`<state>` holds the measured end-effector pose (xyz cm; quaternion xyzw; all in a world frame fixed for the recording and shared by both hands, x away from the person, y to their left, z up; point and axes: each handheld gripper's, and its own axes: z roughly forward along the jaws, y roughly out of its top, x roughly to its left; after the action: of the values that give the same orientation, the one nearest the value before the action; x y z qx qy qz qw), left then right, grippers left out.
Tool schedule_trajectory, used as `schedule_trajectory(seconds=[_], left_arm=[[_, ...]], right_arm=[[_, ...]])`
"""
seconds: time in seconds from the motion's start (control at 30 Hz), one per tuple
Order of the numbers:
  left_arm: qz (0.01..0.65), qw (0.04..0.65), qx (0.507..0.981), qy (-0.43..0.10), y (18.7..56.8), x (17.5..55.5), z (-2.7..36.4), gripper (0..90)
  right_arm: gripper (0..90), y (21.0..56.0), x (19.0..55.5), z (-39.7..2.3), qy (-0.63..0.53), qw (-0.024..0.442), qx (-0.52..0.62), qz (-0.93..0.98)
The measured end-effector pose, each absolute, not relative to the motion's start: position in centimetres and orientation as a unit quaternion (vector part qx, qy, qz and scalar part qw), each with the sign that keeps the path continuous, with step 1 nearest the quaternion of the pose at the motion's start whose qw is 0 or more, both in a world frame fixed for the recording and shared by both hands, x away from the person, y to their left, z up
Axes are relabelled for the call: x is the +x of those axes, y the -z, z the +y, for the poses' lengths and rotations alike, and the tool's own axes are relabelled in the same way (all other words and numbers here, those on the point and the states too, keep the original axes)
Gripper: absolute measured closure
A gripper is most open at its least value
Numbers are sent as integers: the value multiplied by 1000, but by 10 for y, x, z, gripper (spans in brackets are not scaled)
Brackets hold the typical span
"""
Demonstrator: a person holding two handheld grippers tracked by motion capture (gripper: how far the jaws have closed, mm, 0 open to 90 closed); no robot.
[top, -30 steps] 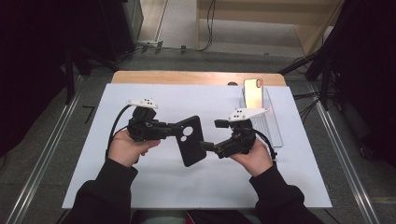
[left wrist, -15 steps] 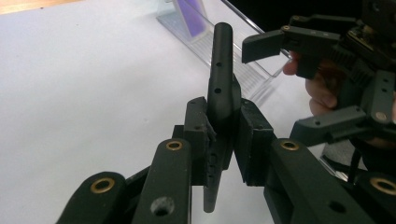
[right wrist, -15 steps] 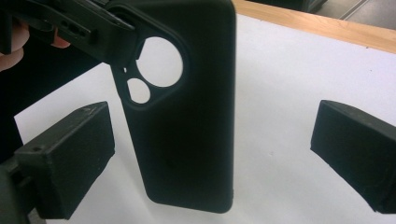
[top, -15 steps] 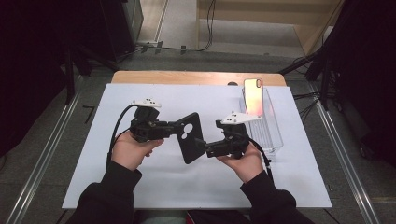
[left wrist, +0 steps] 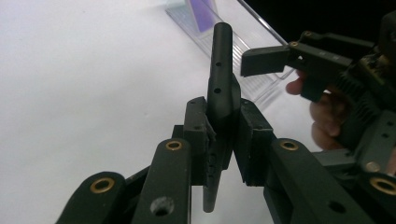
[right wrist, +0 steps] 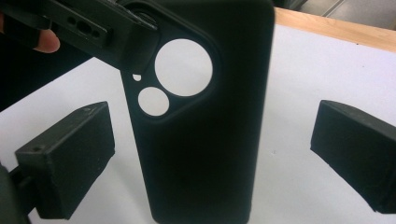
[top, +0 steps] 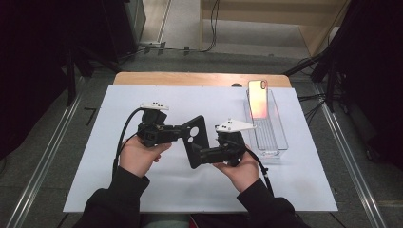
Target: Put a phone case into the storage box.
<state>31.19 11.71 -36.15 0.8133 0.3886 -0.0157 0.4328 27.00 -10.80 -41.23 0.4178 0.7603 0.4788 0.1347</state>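
My left gripper [top: 183, 131] sat just left of centre in the high view, its jaws clamped on the thin edge of the black case [top: 196, 141]; in the left gripper view the pads [left wrist: 196, 135] pressed both faces of the case [left wrist: 223, 88], which rose edge-on up the middle of the frame. My right gripper [top: 202, 154] lay just right of the case in the high view, jaws wide apart and gripping nothing. In the right gripper view the case [right wrist: 210, 130] stood upright between them, camera holes at upper left, with white gaps on both sides, so neither pad [right wrist: 70, 154] touched it. The case's long axis ran up that frame, crosswise to my jaws' closing line, and I judged closing on it would catch its two long edges near the lower end. Farther up and right in the high view stood a clear tray [top: 271, 135] with a phone [top: 258, 98] propped in it, well apart from both tools. The white mat [top: 119, 199] left open room all round.
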Motion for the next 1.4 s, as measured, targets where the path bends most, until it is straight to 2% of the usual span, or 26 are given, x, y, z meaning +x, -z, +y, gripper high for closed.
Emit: schedule_trajectory(seconds=[0.47,0.5,0.67,0.7,1.0,1.03,1.2,1.4], left_arm=[[386,428,817,29,362,304,103,767],[385,429,817,30,362,303,103,767],[385,433,815,34,362,302,101,767],[385,432,815,33,362,302,100,766],[378,437,816,33,361,301,101,759],[374,440,816,33,360,301,101,752],[370,442,817,34,356,301,103,605],[367,447,815,49,347,300,108,504]], right_arm=[[0,416,270,-98,-471,145,428,758],[46,416,271,-99,-473,142,427,758],[62,417,272,-98,-476,142,426,756],[104,417,271,-98,-474,141,426,757],[122,415,270,-99,-475,136,421,761],[123,414,270,-99,-476,136,421,760],[123,416,273,-101,-472,135,421,763],[123,417,278,-109,-469,136,427,761]])
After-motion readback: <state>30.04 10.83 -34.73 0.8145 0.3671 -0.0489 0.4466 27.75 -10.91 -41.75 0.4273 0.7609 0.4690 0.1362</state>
